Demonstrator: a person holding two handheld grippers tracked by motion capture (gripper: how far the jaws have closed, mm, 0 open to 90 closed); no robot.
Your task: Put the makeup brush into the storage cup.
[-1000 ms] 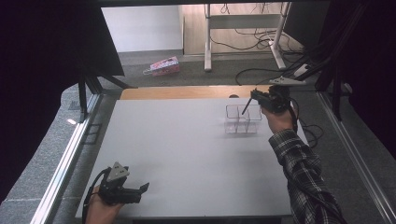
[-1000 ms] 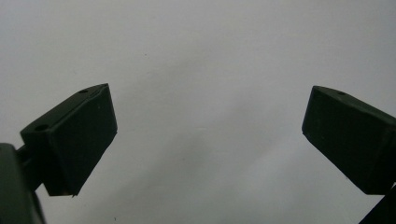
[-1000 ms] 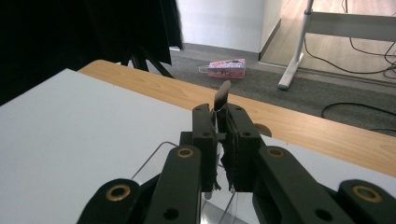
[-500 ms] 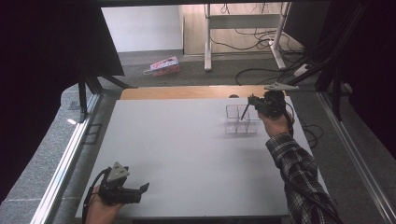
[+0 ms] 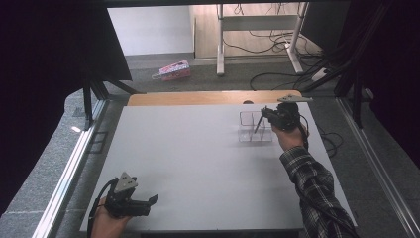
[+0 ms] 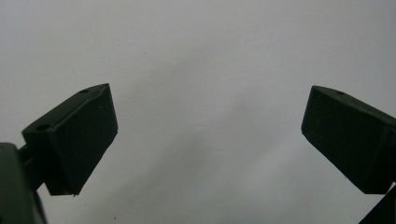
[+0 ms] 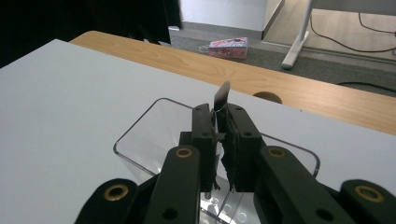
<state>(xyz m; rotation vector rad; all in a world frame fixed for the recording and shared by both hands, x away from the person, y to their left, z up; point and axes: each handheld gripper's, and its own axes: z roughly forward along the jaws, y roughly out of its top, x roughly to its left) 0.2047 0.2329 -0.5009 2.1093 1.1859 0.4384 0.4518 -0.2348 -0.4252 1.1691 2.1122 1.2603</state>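
The right gripper (image 5: pixel 262 119) has come down over the past second toward the clear plastic organizer (image 5: pixel 255 128), a tray of open compartments at about two o'clock on the white table (image 5: pixel 198 163). The thin dark strip (image 5: pixel 257 124) it carries now slants down into the tray, which suggests the strip is about to be set in one of the compartments; which one cannot be made out. Seen from the right gripper view, the jaws are pressed together on the strip (image 7: pixel 221 99), whose upper end pokes out above the fingertips (image 7: pixel 201 122) at twelve o'clock, while the organizer's (image 7: pixel 140 140) rounded wall lies directly beneath. The left gripper (image 5: pixel 148 201) rests at about seven o'clock near the table's front edge, unmoved from a second ago. In the left gripper view its jaws stand spread wide, with nothing between them but bare table (image 6: pixel 205 60). A pink box (image 5: pixel 173 70) lies on the floor beyond the table, at about eleven o'clock.
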